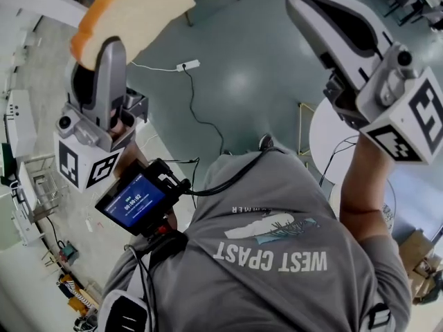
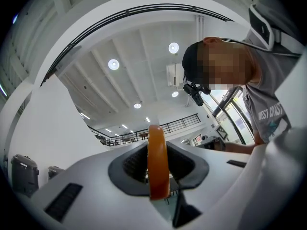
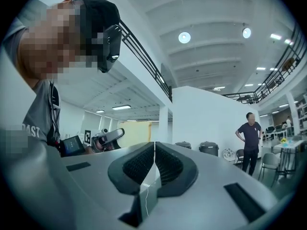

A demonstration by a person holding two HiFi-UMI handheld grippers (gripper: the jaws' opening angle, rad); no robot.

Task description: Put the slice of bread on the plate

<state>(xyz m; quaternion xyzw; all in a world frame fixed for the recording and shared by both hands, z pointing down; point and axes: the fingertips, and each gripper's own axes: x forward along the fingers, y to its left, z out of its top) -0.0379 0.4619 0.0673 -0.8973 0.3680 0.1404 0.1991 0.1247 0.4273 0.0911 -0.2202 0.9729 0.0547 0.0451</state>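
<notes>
Left fingers: our left fingers [image 2: 128, 166] are clamped on the slice of bread [image 1: 136, 7]. The dark pads press its two flat faces, and the slice stands on edge between them.
Right fingers: our right fingers [image 3: 169, 166] are pressed together, pad against pad, with nothing between them.
Where the bread is: it is held up in the air at about 11 o'clock in the head view, reaching out past the fingertips. The right fingers sit at about 2 o'clock, well apart from the bread.
Done so far: the slice is gripped and rests on no surface, so we judge the pick-up finished.
Left to do: the plate shows in none of our views, and neither does a bench that could carry it. As we read it, the whole placing step remains: find the plate, bring the slice down flat over it and let go.
Look of the bread: it has a broad pale cream face with an orange-brown crust along the rim. Edge-on in the left gripper view it reads as a thick, smooth orange band. The surface looks even enough that we suspect a model slice, but we cannot be sure.
Beyond: the grey-green floor [image 1: 235, 88] lies far below, with a power strip [image 1: 188, 66] at 12 o'clock in the head view.
</notes>
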